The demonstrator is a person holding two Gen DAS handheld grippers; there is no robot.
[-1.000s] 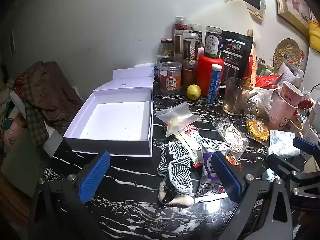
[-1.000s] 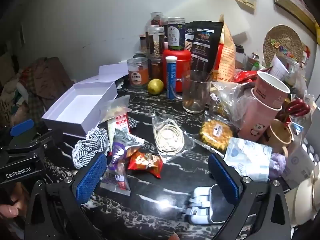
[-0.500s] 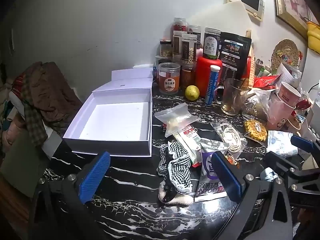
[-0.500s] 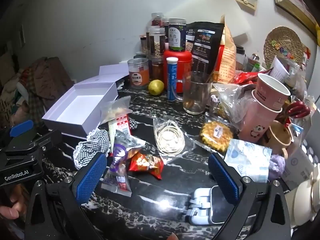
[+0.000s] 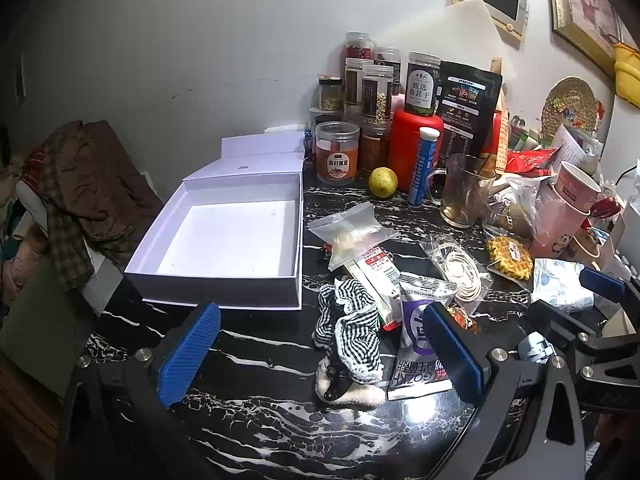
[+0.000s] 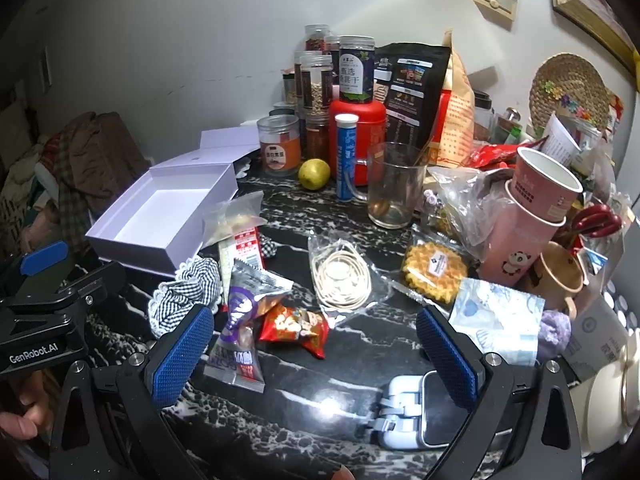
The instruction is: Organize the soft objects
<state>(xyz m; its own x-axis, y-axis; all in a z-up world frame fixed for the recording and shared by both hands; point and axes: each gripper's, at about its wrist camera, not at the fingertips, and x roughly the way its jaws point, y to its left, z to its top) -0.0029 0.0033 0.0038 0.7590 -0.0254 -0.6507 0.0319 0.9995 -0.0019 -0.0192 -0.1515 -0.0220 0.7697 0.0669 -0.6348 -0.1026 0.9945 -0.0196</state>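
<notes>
Your left gripper (image 5: 318, 354), jaws wide and empty, hangs nearer the striped cloth (image 5: 350, 328), lying dead ahead between them, long axis running away toward the box (image 5: 224, 280); right gripper (image 6: 316, 356) likewise wide.

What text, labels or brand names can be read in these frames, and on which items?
"GenRobot.AI": left gripper body, right wrist view.
"甄选桑葚干": dark-labelled jar atop the red canister.
"当归黑豆": orange-labelled jar.
"GOZH", upside down: purple snack packet.
Black pouch, blue tube, pink cup: unreadable.

Black marble table (image 5: 256, 344), open white box (image 5: 232, 236), striped cloth (image 5: 352, 328), snack packets (image 6: 294, 324), jars (image 5: 336, 152)
</notes>
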